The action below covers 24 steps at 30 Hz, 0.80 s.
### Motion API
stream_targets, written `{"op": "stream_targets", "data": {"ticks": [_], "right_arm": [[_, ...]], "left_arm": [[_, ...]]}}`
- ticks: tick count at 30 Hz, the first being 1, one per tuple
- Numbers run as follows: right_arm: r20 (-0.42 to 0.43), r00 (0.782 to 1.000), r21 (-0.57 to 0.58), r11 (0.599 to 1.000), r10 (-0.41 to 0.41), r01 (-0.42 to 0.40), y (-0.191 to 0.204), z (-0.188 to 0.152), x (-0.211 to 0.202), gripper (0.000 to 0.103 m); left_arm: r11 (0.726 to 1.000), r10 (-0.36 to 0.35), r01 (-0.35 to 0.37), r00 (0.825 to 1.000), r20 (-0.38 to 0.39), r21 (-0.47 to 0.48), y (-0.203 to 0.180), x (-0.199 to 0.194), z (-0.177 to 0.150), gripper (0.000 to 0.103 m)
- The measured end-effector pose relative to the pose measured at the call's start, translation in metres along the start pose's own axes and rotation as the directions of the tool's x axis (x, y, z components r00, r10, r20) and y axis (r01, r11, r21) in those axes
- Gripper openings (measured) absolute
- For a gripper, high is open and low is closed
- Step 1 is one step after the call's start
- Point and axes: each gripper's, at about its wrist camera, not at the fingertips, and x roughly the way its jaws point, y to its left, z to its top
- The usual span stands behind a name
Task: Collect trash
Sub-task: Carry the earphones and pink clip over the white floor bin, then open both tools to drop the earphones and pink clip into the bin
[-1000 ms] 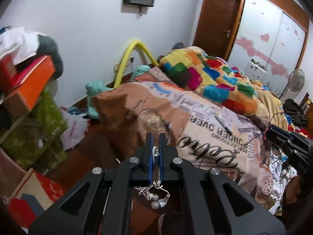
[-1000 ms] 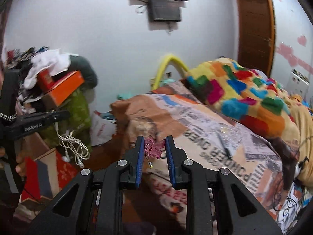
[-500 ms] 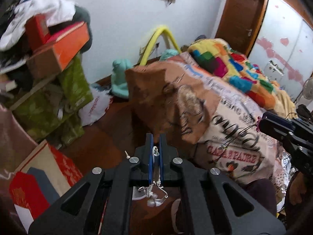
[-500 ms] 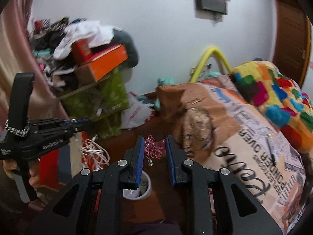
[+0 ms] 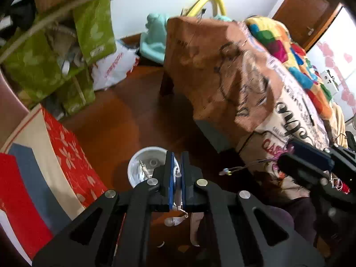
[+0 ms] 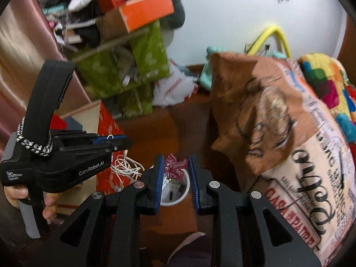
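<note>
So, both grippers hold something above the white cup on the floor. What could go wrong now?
1. The earphone cable pinched in the left gripper hangs in loose loops beside the white cup, so part may land on the floor.
2. The pink ornament in the right gripper trails a thin string; it might catch on the fingers when released.
3. The small cup could tip if bumped.

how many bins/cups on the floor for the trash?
1: a white cup on the wooden floor, ahead of both grippers, beside the red floral box. Clutter may hide others.
</note>
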Motion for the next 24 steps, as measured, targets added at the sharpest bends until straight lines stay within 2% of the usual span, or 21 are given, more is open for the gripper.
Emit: {"op": "stream_targets", "data": {"ticks": [6, 14, 21, 24], "right_arm": [[-0.118, 0.993, -0.013, 1.0, 0.016, -0.018, 0.005, -0.002, 0.052, 0.02], [-0.278, 0.959, 0.006, 0.999, 0.052, -0.052, 0.0, -0.008, 0.113, 0.02], [-0.331, 0.94, 0.014, 0.996, 0.089, -0.089, 0.001, -0.006, 0.136, 0.021], [-0.35, 0.926, 0.03, 0.99, 0.14, -0.139, 0.0, -0.006, 0.143, 0.022]], "left_arm": [[0.999, 0.018, -0.021, 0.997, -0.07, -0.041, 0.016, 0.035, -0.005, 0.004], [0.993, -0.012, -0.007, 0.985, -0.17, -0.115, 0.036, 0.081, -0.011, 0.003], [0.989, -0.023, -0.011, 0.973, -0.228, -0.146, 0.046, 0.108, -0.014, 0.004], [0.986, -0.062, 0.021, 0.968, -0.241, -0.166, 0.05, 0.111, -0.016, 0.004]]}}
